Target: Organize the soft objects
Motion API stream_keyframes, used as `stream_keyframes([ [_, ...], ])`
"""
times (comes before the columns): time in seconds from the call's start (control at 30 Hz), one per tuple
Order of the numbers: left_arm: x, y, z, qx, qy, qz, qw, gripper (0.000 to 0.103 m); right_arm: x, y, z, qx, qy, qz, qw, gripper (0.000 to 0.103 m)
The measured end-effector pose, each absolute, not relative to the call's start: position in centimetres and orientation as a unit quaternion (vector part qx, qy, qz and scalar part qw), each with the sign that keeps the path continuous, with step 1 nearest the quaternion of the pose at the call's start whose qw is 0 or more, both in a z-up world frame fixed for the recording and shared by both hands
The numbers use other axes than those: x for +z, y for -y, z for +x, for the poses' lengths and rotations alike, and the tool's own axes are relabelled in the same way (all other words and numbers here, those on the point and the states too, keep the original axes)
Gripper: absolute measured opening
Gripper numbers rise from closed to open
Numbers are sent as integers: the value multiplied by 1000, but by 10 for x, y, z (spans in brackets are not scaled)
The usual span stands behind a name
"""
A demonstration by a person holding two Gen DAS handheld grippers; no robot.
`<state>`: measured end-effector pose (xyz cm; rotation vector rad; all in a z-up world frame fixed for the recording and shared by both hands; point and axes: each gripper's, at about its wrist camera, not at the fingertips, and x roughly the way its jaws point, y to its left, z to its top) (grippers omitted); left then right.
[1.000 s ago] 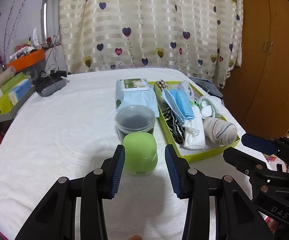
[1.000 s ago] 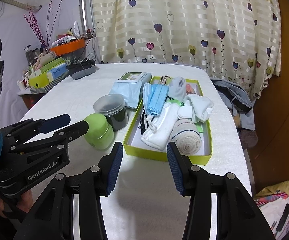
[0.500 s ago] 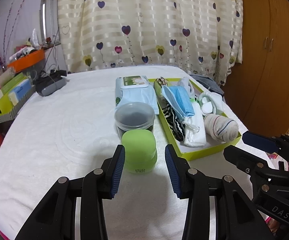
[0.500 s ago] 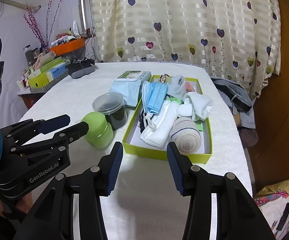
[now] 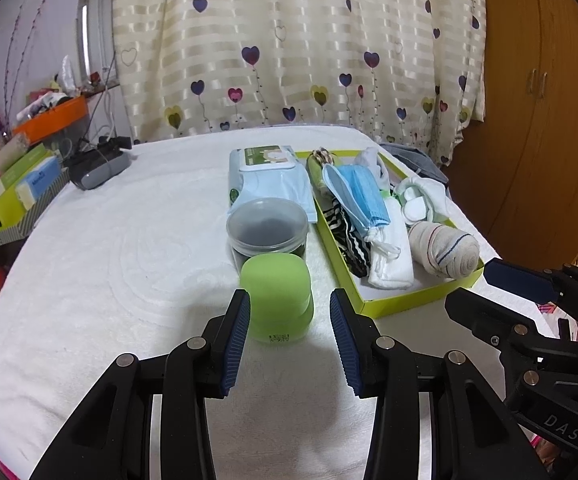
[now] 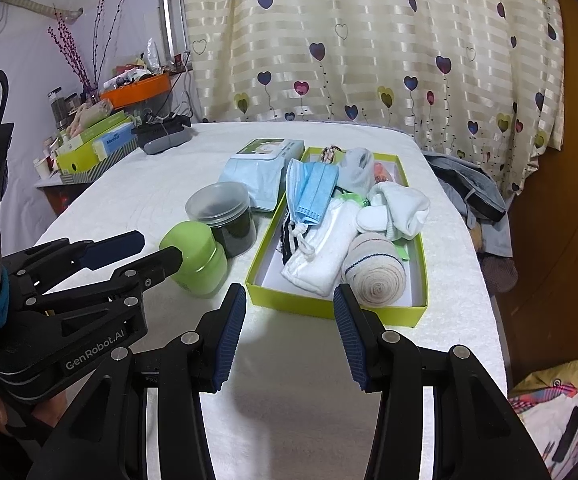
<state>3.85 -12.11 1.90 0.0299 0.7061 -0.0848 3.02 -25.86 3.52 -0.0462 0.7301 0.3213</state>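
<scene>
A yellow-green tray (image 5: 405,300) (image 6: 329,312) holds soft things: a rolled bandage (image 5: 445,248) (image 6: 373,276), blue face masks (image 5: 359,196) (image 6: 313,192), white socks (image 5: 425,200) (image 6: 401,206), a folded white cloth (image 5: 391,256) (image 6: 321,252) and a striped cloth (image 5: 347,236). My left gripper (image 5: 289,300) (image 6: 155,248) stands open just short of a green jar (image 5: 277,280) (image 6: 197,256), with no pad pressing on it. My right gripper (image 6: 289,294) (image 5: 471,286) is open and empty, a little in front of the tray's near wall.
A dark jar with a clear lid (image 5: 267,226) stands behind the green jar, and a pack of wet wipes (image 5: 269,172) lies behind that. Boxes (image 5: 13,188) and a grey device (image 5: 97,168) sit at the far left. The white table's edge (image 6: 485,300) runs close to the tray's right side.
</scene>
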Motion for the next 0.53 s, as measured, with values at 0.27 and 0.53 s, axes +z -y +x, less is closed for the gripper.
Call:
stream_keyframes([
  [0.27, 15, 122, 38, -45, -347, 14, 937, 40, 35, 258, 30, 157, -355, -23, 921, 47],
  [0.53, 15, 123, 39, -51, -346, 11, 937, 40, 34, 258, 30, 159, -356, -22, 921, 47],
])
